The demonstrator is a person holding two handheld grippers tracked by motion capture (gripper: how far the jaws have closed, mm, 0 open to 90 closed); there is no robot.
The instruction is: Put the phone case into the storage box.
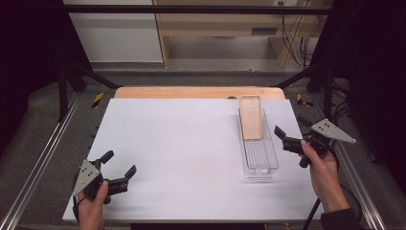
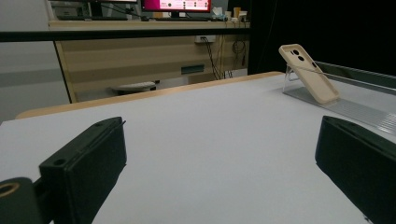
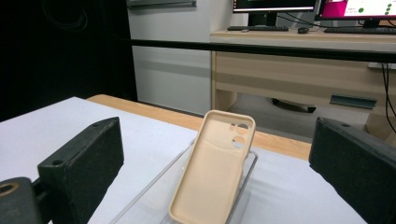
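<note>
High view, table: a white sheet covers the top; a strip of bare wood runs along the far edge.
High view, left claw: held by a hand at the near left corner of the table, jaws spread wide over bare sheet, gripping nothing.
High view, right claw: held by a hand at the right edge of the table, just beside the tray, jaws parted and empty.
High view, phone case: beige, leaning tilted at the far end of the clear tray, its foot inside the tray and its top toward the far edge of the table.
High view, tray: long, transparent, ribbed floor, lying lengthwise on the right half of the sheet.
Left gripper view, left claw: two black jaws set wide apart, white table between them, nothing held.
Left gripper view, phone case: well apart from the jaws, upper right, propped slanted on the clear tray; camera cut-outs at its upper end.
Right gripper view, right claw: black jaws wide, one on either side of the case, not touching it.
Right gripper view, phone case: near and central, hollow inner side facing the camera, leaning back against the tray rim; two round openings near its top.
</note>
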